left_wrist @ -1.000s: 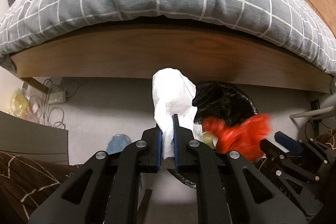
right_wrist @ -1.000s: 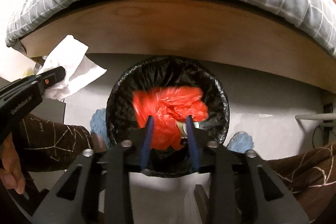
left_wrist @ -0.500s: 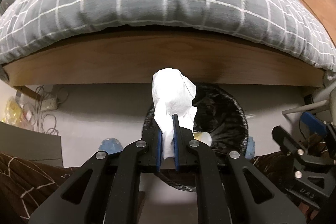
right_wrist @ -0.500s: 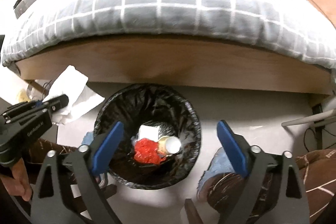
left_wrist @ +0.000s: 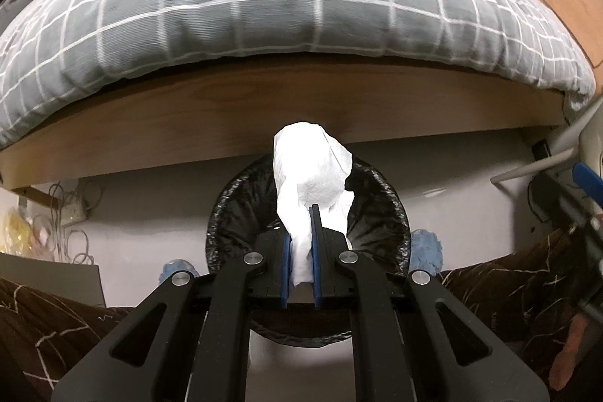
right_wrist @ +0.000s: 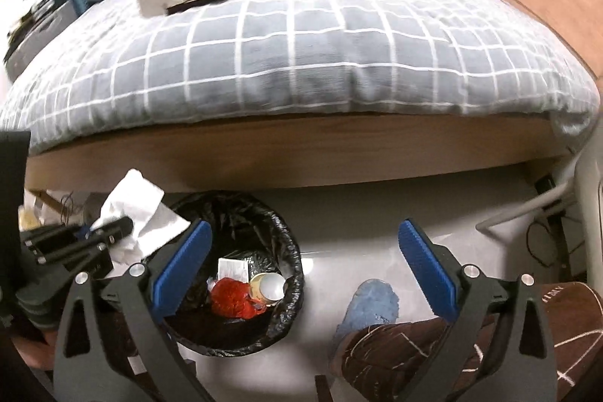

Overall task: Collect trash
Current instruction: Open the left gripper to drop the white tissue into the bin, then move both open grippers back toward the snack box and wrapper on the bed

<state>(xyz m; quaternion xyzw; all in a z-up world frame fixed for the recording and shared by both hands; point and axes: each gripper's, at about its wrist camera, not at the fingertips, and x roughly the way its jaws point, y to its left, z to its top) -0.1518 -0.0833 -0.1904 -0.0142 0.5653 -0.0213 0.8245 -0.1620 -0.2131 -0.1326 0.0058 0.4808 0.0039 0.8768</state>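
The red wrapper (right_wrist: 231, 302) had dropped into the bin (right_wrist: 290, 251). The right gripper (right_wrist: 301, 266) was opening, empty. The left gripper (left_wrist: 300, 264) still pinched the tissue (left_wrist: 309, 176) above it.

Indoor light, fairly dim, warm cast. Deep shadow under bed frame (left_wrist: 286, 115). White tissue (left_wrist: 309, 176) blown out. Floor (right_wrist: 358, 213) shows glare. Far bed items motion-blurred in right view. Strong fisheye bending, dark corners.

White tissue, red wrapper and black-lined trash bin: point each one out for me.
white tissue (left_wrist: 309, 176), left wrist view, on its crumpled upper part above the fingers.
red wrapper (right_wrist: 231, 298), right wrist view, on its middle, inside the bin.
black-lined trash bin (right_wrist: 290, 243), right wrist view, on the liner's right rim.
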